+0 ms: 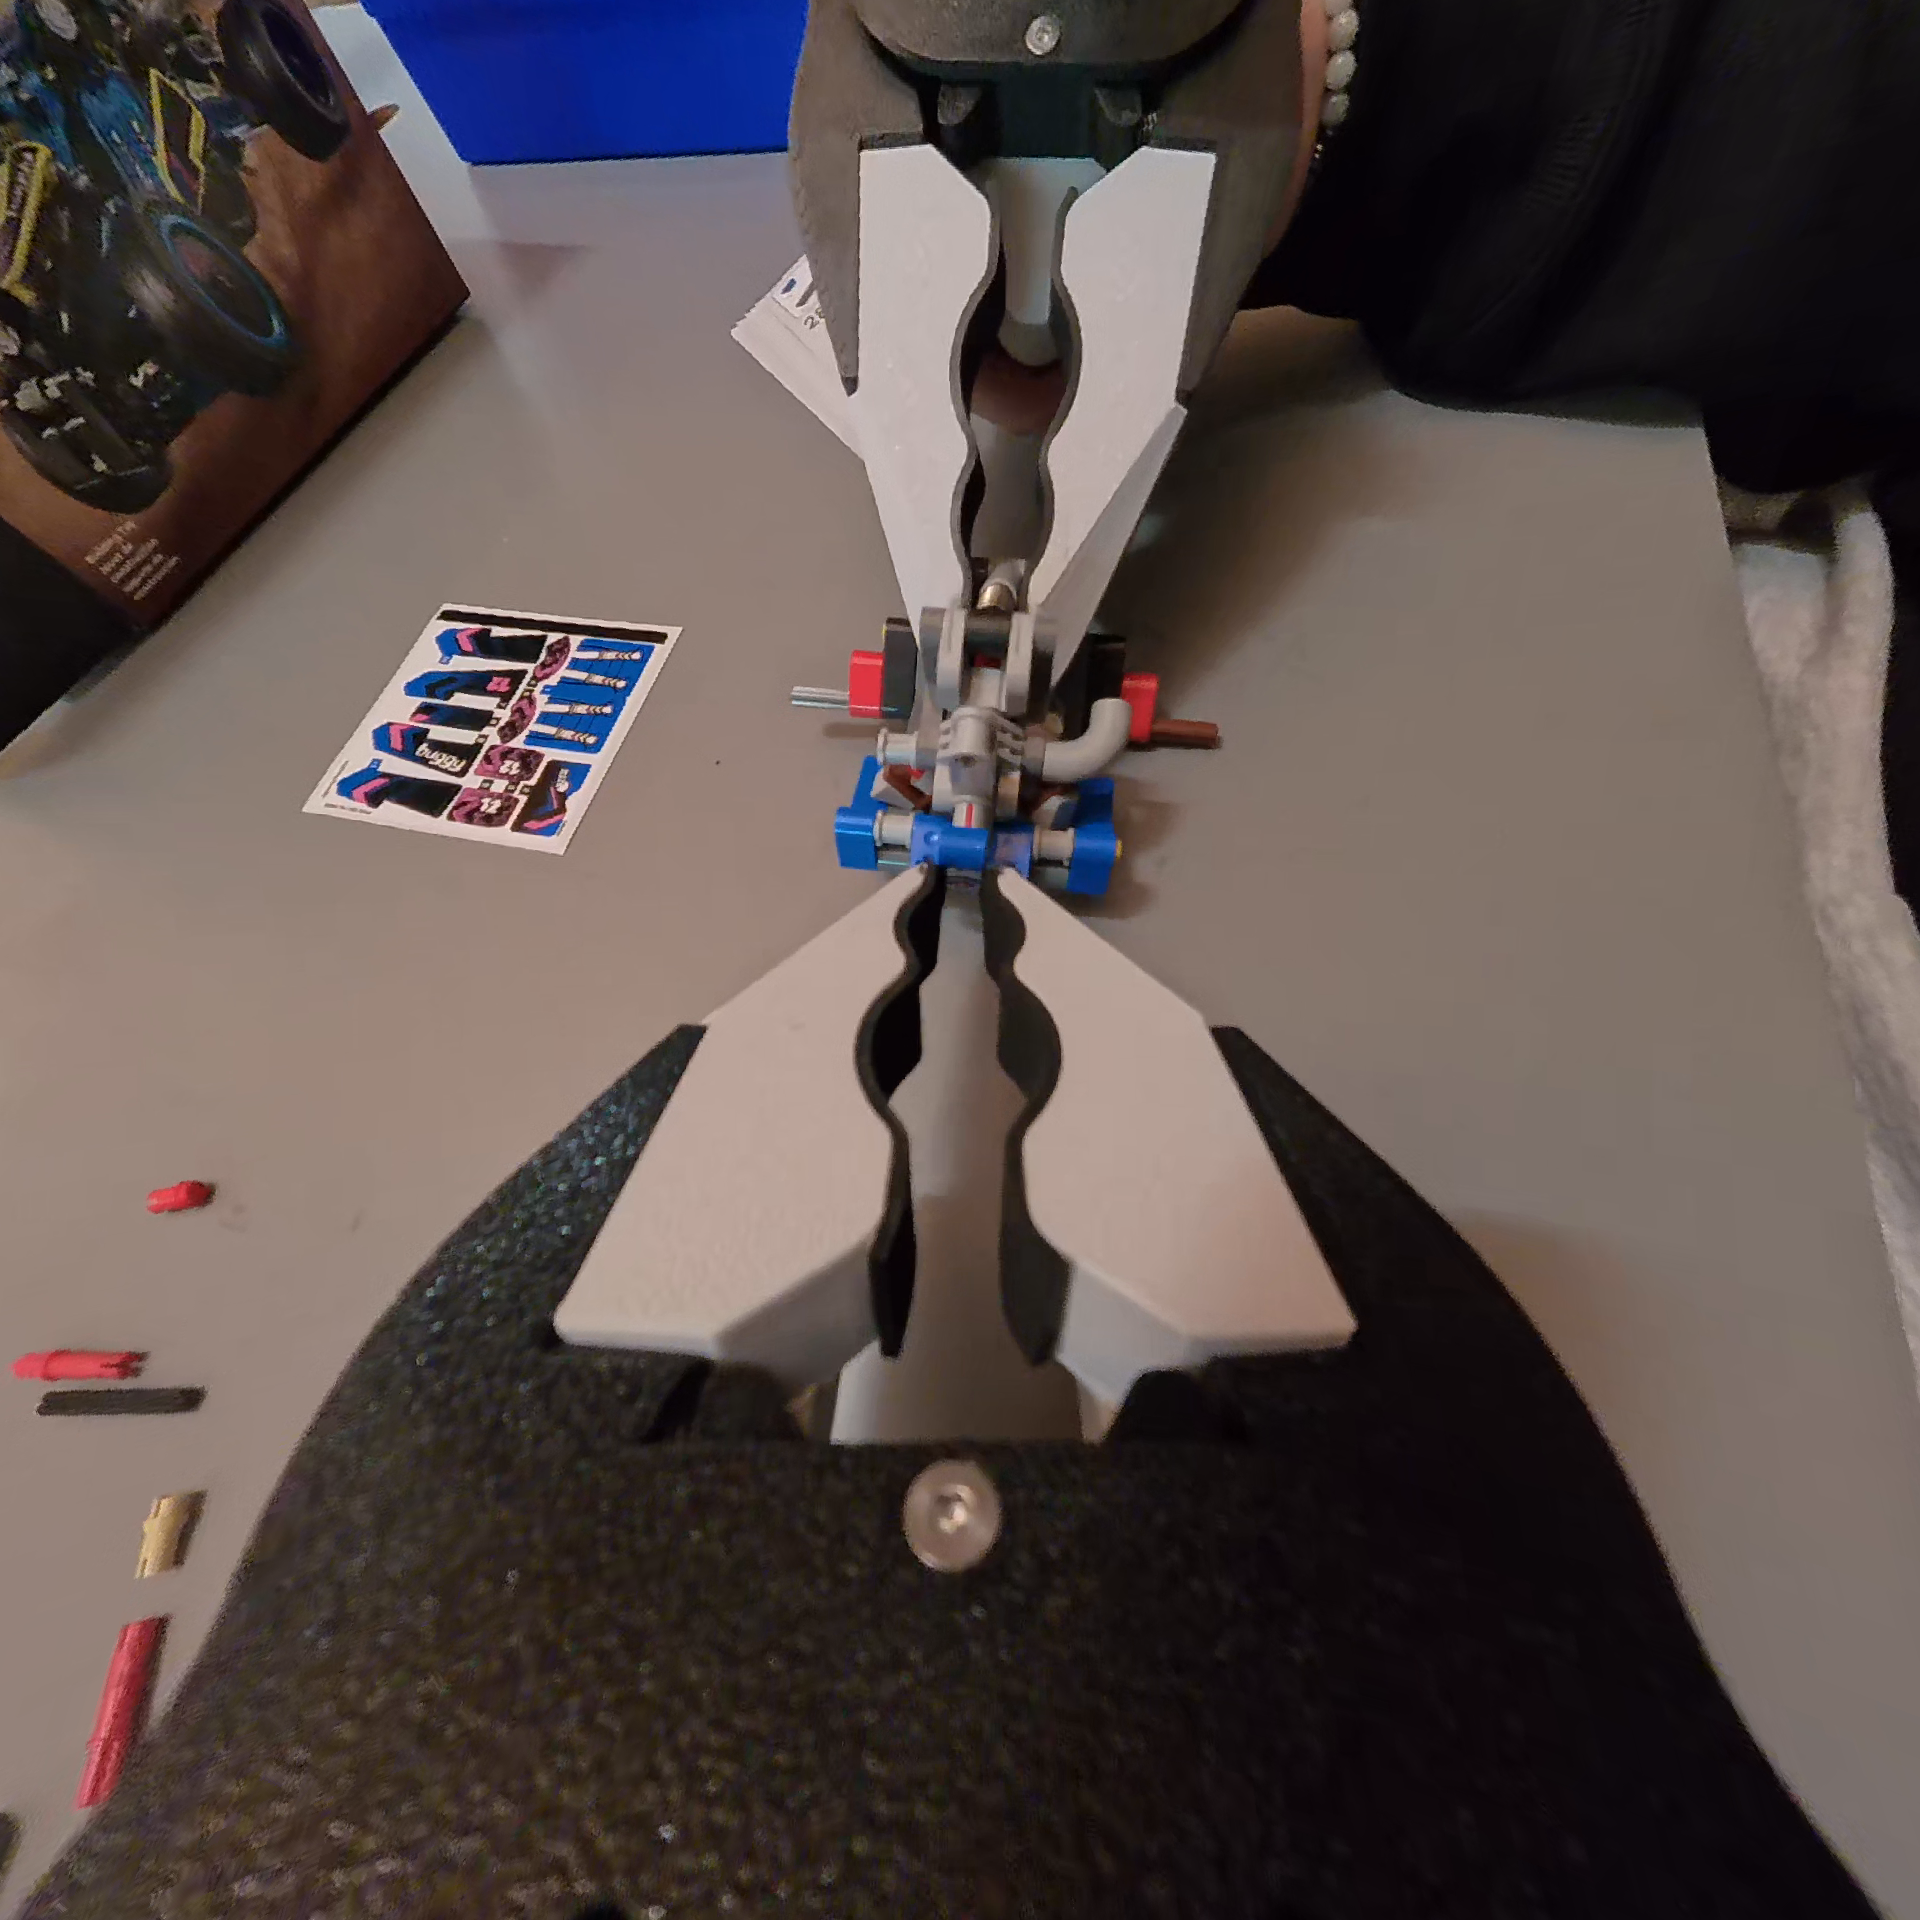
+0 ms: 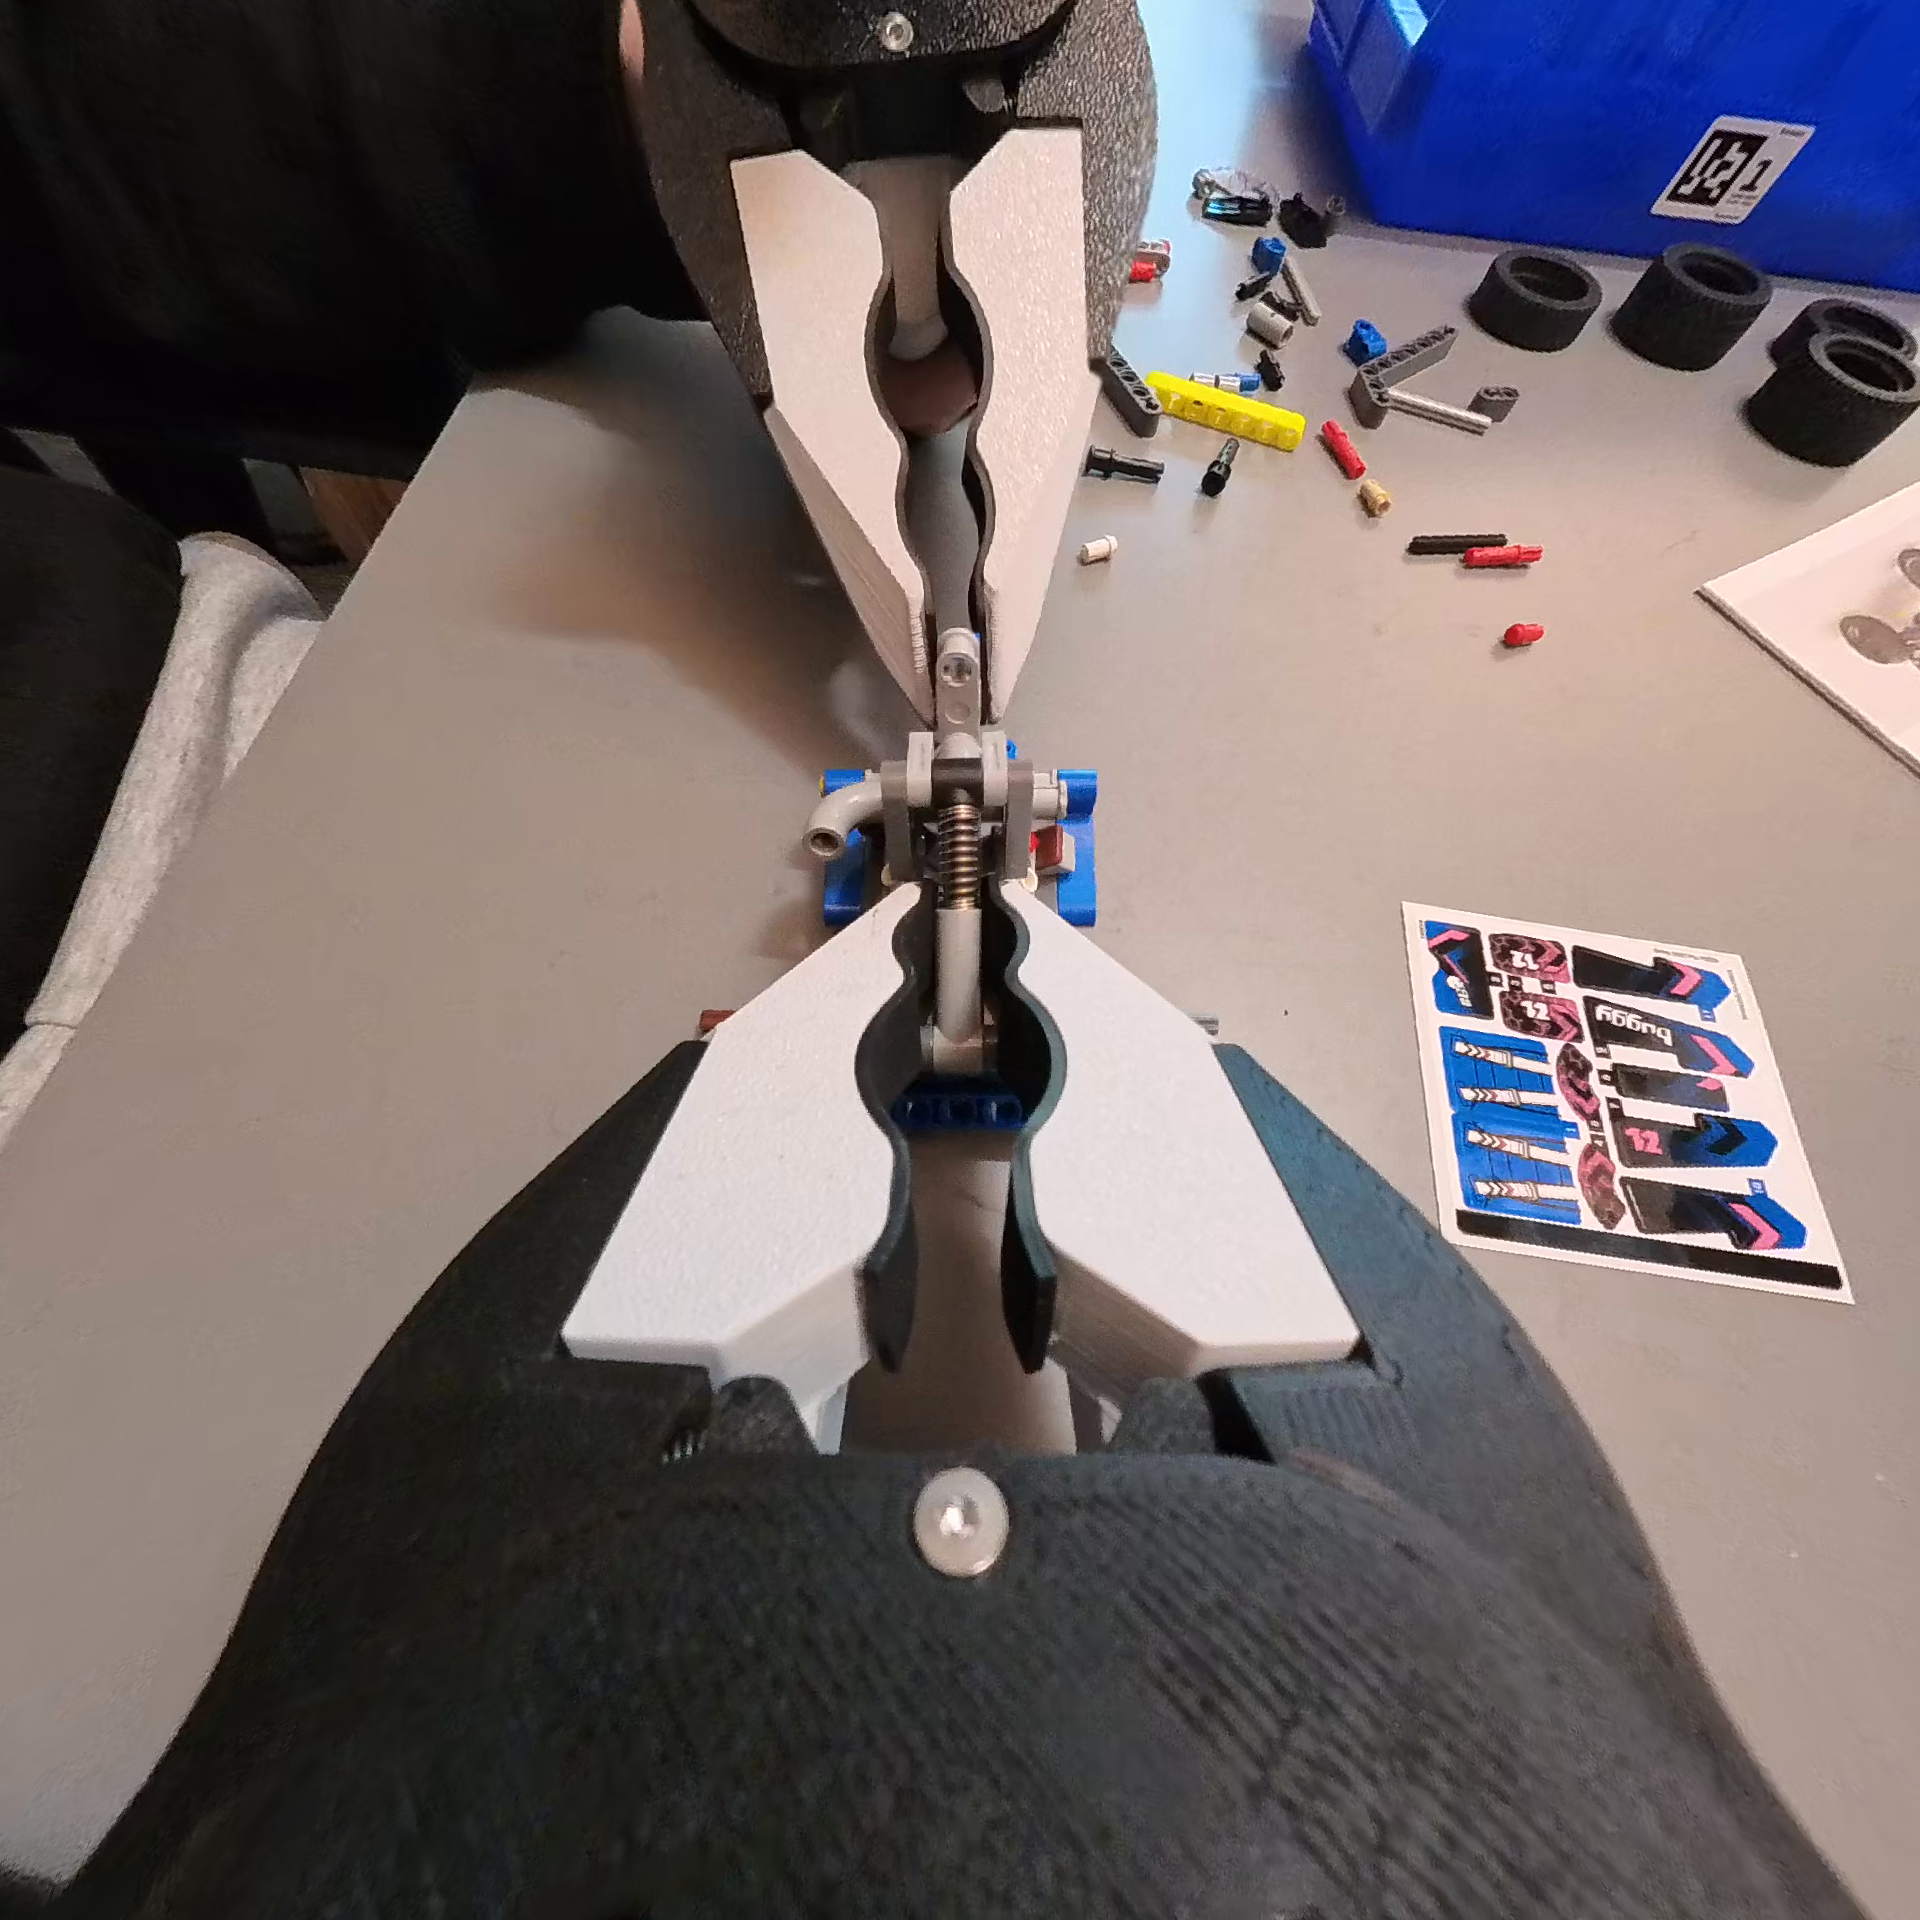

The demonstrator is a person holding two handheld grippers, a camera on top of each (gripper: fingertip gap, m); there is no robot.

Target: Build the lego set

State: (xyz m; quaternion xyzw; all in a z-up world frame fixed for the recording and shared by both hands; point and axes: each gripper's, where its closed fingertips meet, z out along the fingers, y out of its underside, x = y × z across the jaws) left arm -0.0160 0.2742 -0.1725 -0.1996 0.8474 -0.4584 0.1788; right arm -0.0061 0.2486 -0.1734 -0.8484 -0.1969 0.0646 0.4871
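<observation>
A small lego assembly [image 1: 977, 774] of blue, grey and red parts sits on the grey table [image 1: 1455, 1039]. In the right wrist view [image 2: 956, 821] it shows a metal spring shock absorber. My left gripper [image 1: 961, 881] reaches in from the near side and is shut on the assembly's blue end. My right gripper [image 1: 987, 613] faces it from the far side, shut on the grey end. In the right wrist view my right gripper [image 2: 961, 899] is closed around the shock absorber's grey shaft. The left gripper [image 2: 956, 707] pinches a small grey link there.
A sticker sheet [image 1: 494, 727] lies left of the assembly. The set's box [image 1: 187, 291] and a blue bin [image 2: 1610, 104] stand at the back. Black tyres [image 2: 1694, 307], a yellow beam [image 2: 1226, 410] and several loose pins lie scattered. A booklet [image 2: 1839, 623] lies nearby. Both grippers' tips are close together, under 4 cm apart.
</observation>
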